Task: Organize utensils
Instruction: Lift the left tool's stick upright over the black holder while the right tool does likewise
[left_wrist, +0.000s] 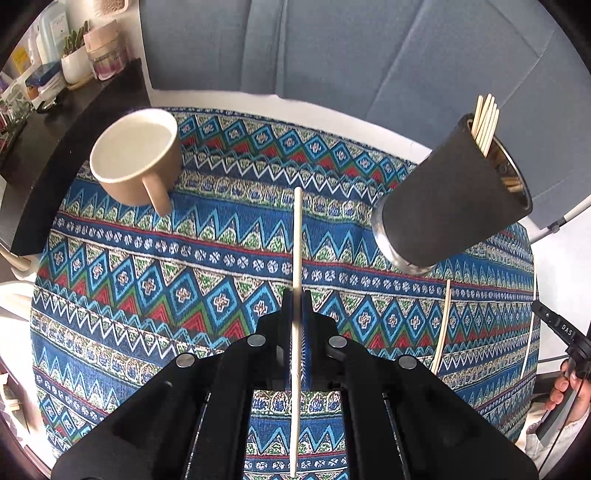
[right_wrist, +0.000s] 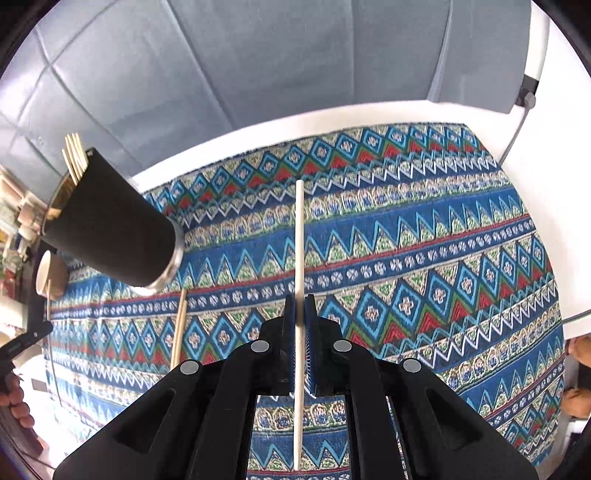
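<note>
text: "DAS" | on: right hand-held gripper | colour: white

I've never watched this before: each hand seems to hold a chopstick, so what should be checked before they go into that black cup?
1. Left gripper shut on its chopstick: ok.
2. Right gripper shut on its chopstick: ok.
3. Black cup upright: ok.
4. Room beside the chopsticks already inside: cannot tell.
5. Loose chopstick left on the tablecloth: not ok.

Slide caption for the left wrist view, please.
Left gripper shut on a chopstick above the patterned cloth, between tan mug and black cup.
</note>
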